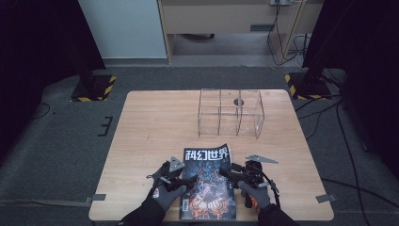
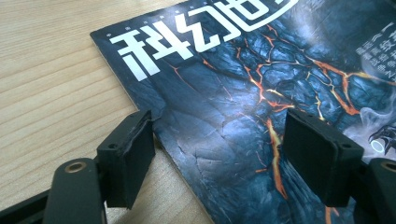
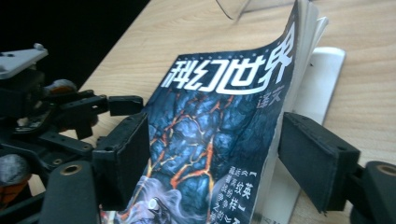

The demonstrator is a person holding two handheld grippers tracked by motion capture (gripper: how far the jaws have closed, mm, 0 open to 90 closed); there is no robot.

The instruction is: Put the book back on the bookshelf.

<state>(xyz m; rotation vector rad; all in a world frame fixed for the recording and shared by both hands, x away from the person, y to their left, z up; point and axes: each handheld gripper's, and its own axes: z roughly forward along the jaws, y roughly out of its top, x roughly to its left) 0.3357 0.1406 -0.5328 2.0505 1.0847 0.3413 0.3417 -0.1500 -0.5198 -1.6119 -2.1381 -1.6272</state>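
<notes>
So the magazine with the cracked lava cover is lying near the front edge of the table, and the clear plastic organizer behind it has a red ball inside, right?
Not quite. In the high view the clear plastic organizer behind the magazine holds no red ball; its compartments look empty. The rest is right.

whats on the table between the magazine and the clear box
Nothing: in the high view only bare wood of the table lies between the magazine and the clear box.

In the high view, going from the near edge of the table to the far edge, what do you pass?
Left gripper and right gripper at the magazine → bare table → clear acrylic organizer.
</notes>
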